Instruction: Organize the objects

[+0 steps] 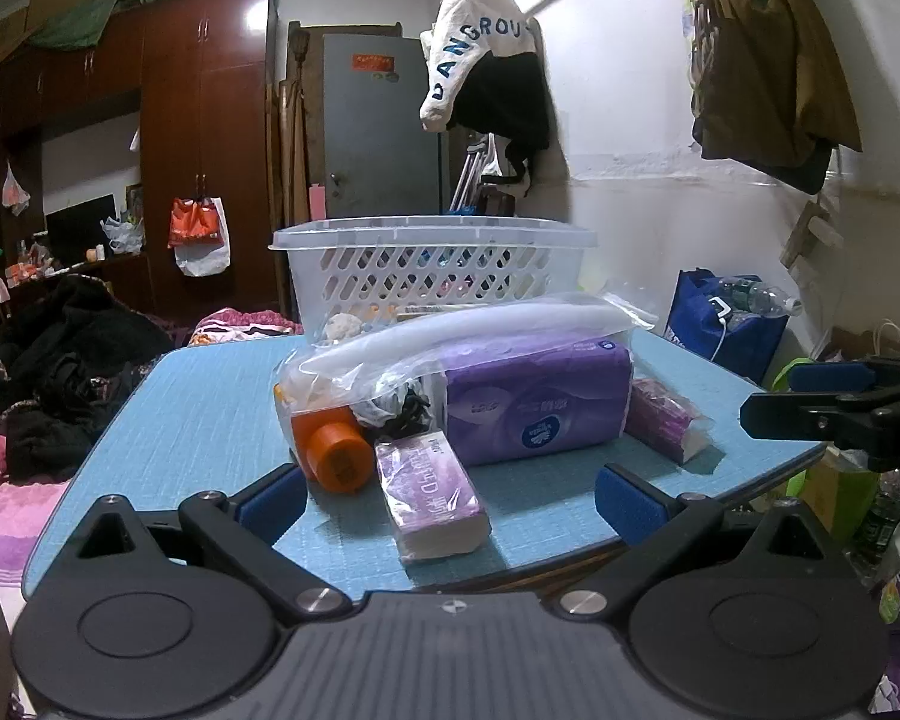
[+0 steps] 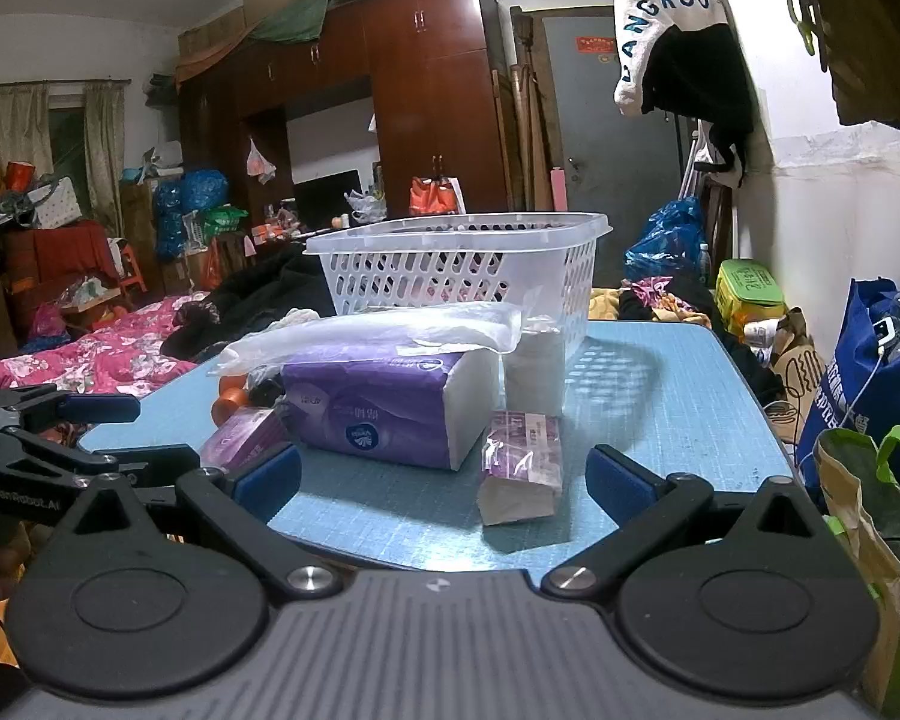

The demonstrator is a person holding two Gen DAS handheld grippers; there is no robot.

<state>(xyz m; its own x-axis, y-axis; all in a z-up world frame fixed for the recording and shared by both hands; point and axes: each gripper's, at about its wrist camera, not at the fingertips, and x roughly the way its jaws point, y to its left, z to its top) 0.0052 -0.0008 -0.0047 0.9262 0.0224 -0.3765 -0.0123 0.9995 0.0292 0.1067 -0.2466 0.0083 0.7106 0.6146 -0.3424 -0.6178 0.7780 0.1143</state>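
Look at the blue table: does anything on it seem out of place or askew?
Yes. The white basket looks nearly empty, while the items sit in a loose pile in front of it. The orange bottle lies on its side, a clear bag is draped over the large purple tissue pack, and two small tissue packs lie skewed.

The blue counter point(image 1: 168, 420) carries a white basket point(image 1: 432, 264), a big purple tissue pack point(image 1: 534, 396), two small tissue packs point(image 1: 429, 495) and an orange bottle point(image 1: 333, 450).
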